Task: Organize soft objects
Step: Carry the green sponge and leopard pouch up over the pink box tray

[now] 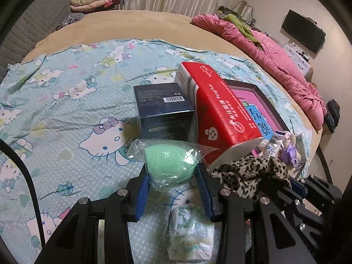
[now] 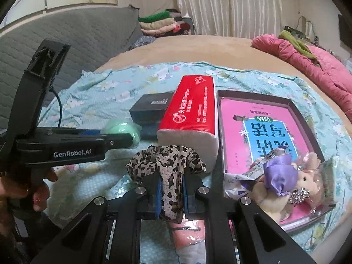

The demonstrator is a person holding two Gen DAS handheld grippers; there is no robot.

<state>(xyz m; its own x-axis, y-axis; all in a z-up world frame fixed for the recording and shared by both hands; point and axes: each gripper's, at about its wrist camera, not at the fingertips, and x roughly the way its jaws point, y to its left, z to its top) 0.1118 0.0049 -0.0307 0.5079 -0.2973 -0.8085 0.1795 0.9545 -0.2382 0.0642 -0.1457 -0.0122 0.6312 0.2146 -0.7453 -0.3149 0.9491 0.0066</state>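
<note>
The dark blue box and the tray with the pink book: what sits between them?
The red tissue pack lies between the dark blue box and the tray, seen best in the right wrist view.

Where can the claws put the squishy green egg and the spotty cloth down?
The cat-print sheet is bare left of the dark blue box. The tan bedspread behind is bare too. It is crowded around the red tissue pack and the tray with toys.

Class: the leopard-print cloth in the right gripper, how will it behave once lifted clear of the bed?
The leopard-print cloth probably flops: it drapes limply over the right gripper. It looks thin, so likely light. Bunched between shut pads, it seems unlikely to slip.
</note>
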